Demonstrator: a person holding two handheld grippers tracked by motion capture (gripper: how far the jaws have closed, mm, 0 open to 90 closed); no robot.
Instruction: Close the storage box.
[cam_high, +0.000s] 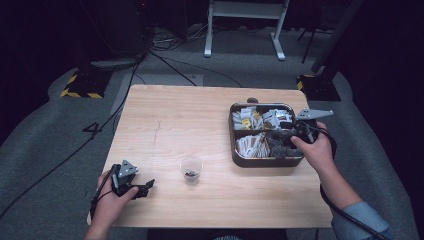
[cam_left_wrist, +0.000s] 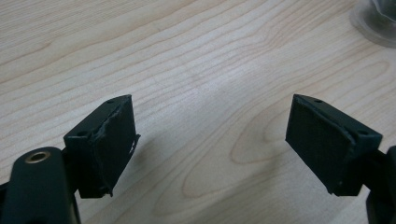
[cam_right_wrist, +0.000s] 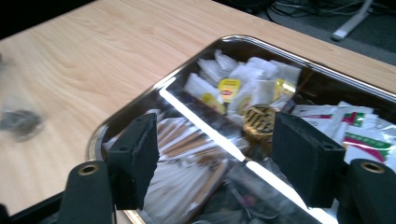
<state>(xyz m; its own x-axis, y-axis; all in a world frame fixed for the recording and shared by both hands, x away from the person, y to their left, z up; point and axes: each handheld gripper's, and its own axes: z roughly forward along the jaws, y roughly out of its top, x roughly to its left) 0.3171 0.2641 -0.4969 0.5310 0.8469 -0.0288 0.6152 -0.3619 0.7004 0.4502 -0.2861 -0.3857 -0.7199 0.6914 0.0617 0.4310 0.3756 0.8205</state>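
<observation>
A divided metal tray of tea bags, sachets and wrapped sticks sits at the table's right, and a small clear cup with something dark in its bottom stands near the middle, likely the place for whatever is picked out. The right gripper hangs over the tray, jaws spread and empty, wrist angled down. The left gripper rests low at the table's near-left corner, jaws wide apart, apparently idle.

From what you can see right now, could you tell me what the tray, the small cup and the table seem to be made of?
Tray: probably polished metal, given its bright mirror-like rim and divider. Small cup: likely clear plastic, since the tabletop shows through its thin wall, though glass is possible. Table: pale wood or wood-look laminate, smooth, with visible grain lines.
</observation>
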